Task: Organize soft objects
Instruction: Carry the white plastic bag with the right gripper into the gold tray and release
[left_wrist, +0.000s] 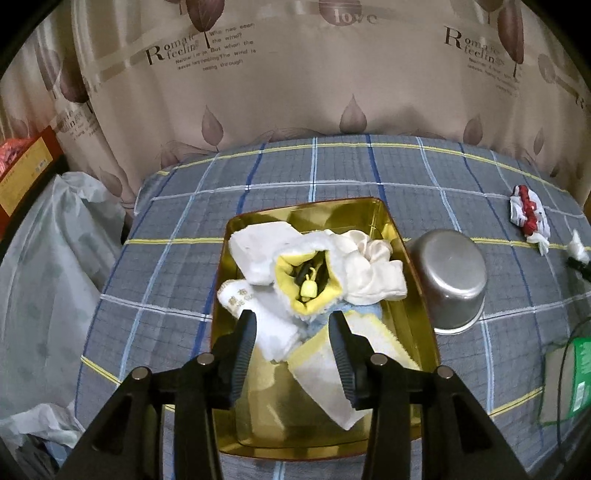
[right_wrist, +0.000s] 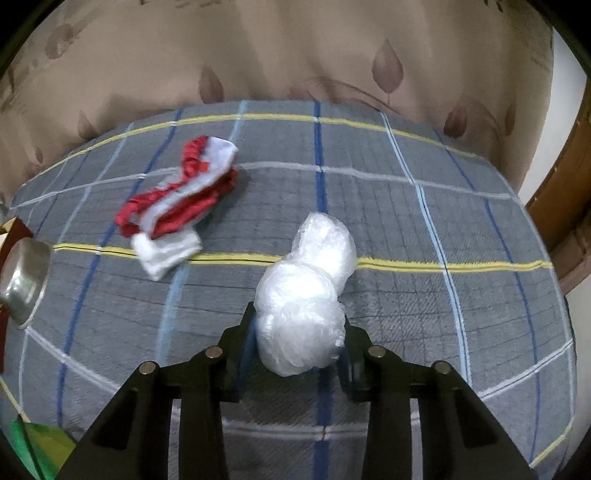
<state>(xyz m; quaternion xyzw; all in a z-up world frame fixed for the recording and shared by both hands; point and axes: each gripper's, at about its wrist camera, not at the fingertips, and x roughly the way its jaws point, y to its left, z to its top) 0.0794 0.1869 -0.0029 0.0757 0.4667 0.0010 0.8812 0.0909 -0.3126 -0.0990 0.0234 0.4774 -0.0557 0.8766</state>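
In the left wrist view we see the plaid blanket (left_wrist: 177, 229) filling the middle of the frame, under a leaf-printed curtain (left_wrist: 295, 92) at the top. On it, in the centre, lies the gold tray (left_wrist: 413, 280) with a pile of towels (left_wrist: 295, 280), white, yellow and pale blue; they look light and limp, so we judge they will sag wherever they are lifted, and a thick fold is the best place to hold. A small yellow clip (left_wrist: 308, 290) sits in a pocket of the pile. Right of the tray stands a steel bowl (left_wrist: 448, 280), and at the right edge lies a red and white sock (left_wrist: 526, 218). The left tool (left_wrist: 293, 347) is about half open above the towels, its pads pressing nothing

In the right wrist view, low in the centre, the right tool (right_wrist: 299, 343) is closed on a crumpled plastic bag (right_wrist: 306, 299), clear white, resting on the blanket. We judge it very light, slippery and easy to squash, so a grip across the thick lower lump seems safest
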